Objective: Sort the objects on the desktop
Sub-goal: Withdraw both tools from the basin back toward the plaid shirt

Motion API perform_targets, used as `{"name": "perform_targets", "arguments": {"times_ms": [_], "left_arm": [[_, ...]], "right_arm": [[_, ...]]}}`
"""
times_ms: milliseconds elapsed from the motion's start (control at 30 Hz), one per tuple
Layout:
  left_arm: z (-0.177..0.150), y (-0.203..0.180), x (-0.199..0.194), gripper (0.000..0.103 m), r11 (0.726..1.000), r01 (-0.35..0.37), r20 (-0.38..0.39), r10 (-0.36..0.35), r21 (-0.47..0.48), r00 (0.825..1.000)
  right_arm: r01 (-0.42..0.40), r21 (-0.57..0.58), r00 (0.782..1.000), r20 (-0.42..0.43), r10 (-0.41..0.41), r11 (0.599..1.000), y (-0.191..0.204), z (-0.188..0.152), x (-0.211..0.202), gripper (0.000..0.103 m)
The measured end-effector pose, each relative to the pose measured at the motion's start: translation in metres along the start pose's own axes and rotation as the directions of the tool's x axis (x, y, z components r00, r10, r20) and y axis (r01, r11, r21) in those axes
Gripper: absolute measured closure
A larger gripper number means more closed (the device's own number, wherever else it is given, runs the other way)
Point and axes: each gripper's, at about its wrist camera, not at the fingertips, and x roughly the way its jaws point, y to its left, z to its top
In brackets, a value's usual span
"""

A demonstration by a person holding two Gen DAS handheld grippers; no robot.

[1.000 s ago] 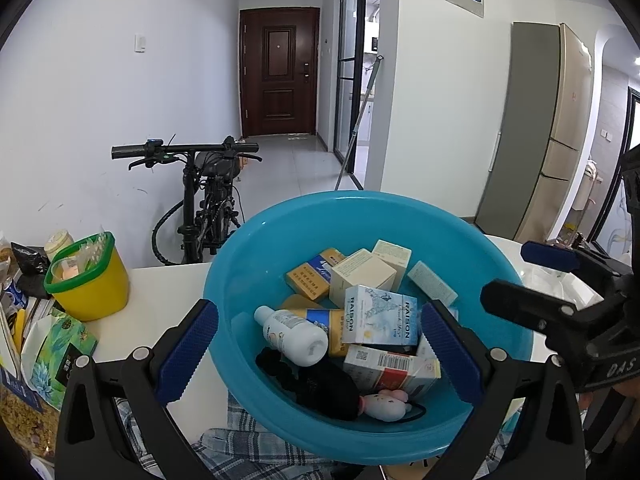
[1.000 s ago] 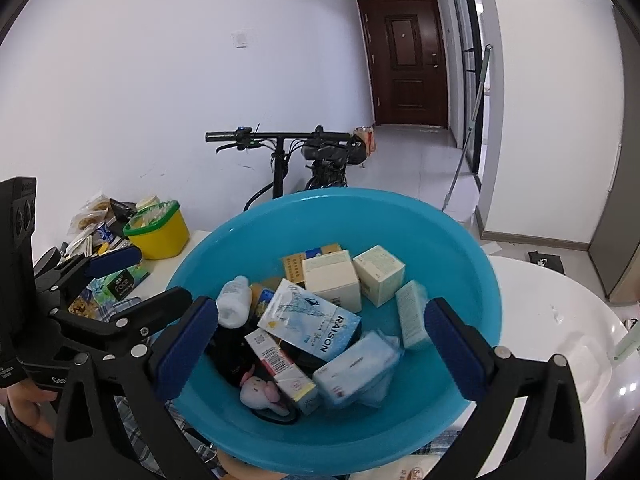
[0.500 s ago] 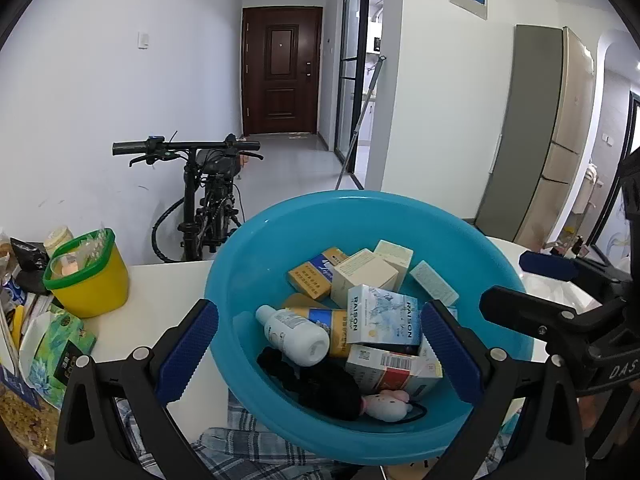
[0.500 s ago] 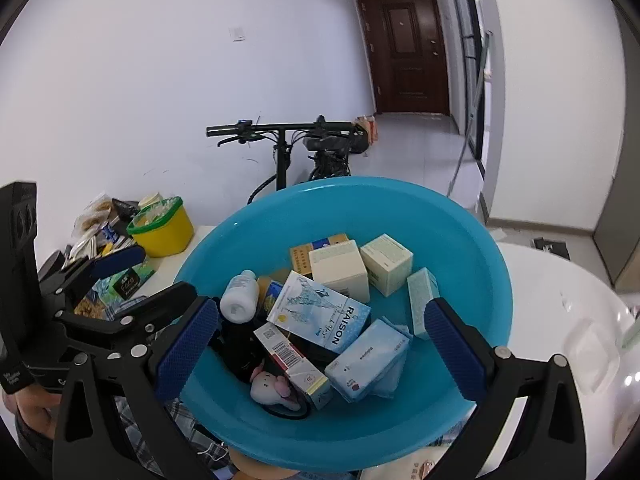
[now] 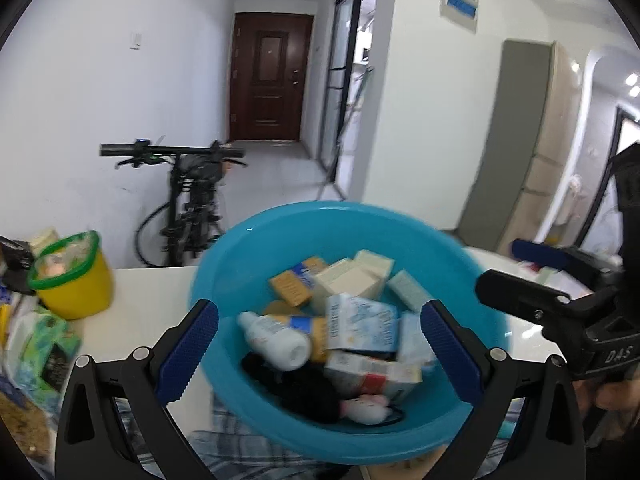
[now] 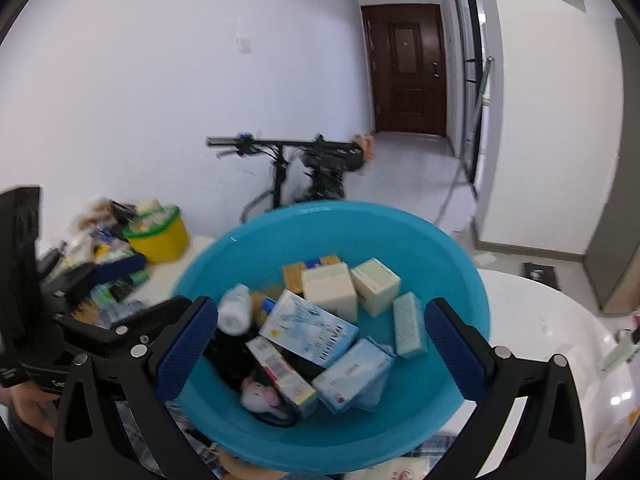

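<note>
A blue plastic basin (image 5: 472, 280) sits between the fingers of both grippers; it also shows in the right wrist view (image 6: 452, 252). It holds several small boxes, a white bottle (image 5: 276, 338), a black cloth item and a small pink and white toy (image 5: 364, 408). My left gripper (image 5: 318, 354) is open, its blue pads on either side of the basin. My right gripper (image 6: 320, 350) is open in the same way. Whether the pads touch the rim I cannot tell. Each gripper shows in the other's view.
A yellow tub with a green rim (image 5: 70, 280) stands on the white table (image 5: 148, 292) to the left, beside a pile of packets (image 5: 36, 344). A checked cloth (image 5: 248, 444) lies under the basin. A bicycle (image 5: 192, 204) leans at the wall beyond the table.
Both views have shifted and blurred; the basin sits lower in both views and further right in the left wrist view. The contents have slid a little. Both grippers stay open.
</note>
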Motion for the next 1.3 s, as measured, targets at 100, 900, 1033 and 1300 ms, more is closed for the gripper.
{"name": "perform_targets", "arguments": {"times_ms": [100,900,1033,1300], "left_arm": [[-0.001,-0.008,-0.001,0.002,0.998,-0.047,-0.013,0.048,0.038,0.999],[-0.074,-0.025,-0.087,0.000,0.976,-0.153,-0.062,0.164,0.153,0.985],[-0.109,-0.032,-0.076,0.000,0.978,-0.139,-0.103,0.157,0.157,0.982],[-0.140,-0.027,-0.016,0.000,0.988,-0.123,-0.245,0.143,0.094,0.959]], "right_arm": [[0.033,0.025,0.999,-0.020,-0.033,0.999,-0.005,0.001,-0.001,0.000],[0.003,-0.064,1.000,0.013,-0.002,0.998,0.039,-0.048,-0.084,0.000],[-0.008,-0.020,1.000,-0.011,0.008,1.000,0.025,-0.076,-0.088,0.000],[-0.018,0.066,0.998,-0.055,0.022,0.998,-0.004,-0.109,-0.080,0.000]]}}
